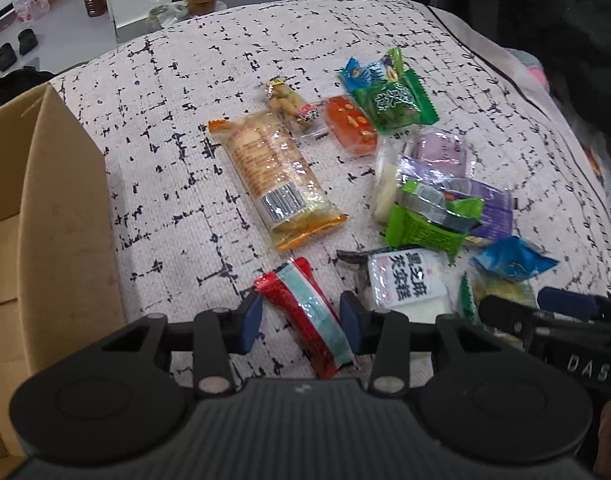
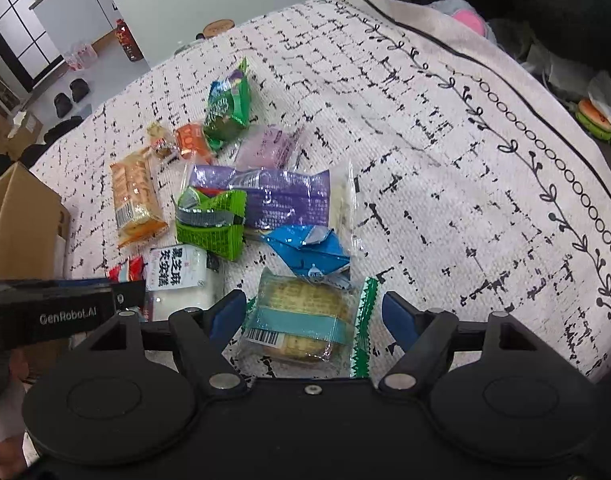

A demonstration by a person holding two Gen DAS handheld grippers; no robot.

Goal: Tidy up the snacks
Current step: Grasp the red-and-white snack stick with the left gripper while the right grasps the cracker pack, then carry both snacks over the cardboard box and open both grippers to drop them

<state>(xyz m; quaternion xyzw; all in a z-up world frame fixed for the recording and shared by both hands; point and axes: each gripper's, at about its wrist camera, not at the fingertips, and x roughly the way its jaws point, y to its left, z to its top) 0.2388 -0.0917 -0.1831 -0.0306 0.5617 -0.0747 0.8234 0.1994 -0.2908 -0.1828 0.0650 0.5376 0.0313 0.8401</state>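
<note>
Left wrist view: left claw (image 1: 301, 316) straddles the red snack packet (image 1: 305, 316) on the patterned cloth (image 1: 177, 184), pads not clearly pressing; cardboard box (image 1: 45, 200) sits just left. Light, crinkly, probably slippery film, so pinch mid-body.

Right wrist view: right claw (image 2: 311, 312) stands open around the green-edged cracker packet (image 2: 305, 320). Crackers look brittle; grip gently across its width.
</note>
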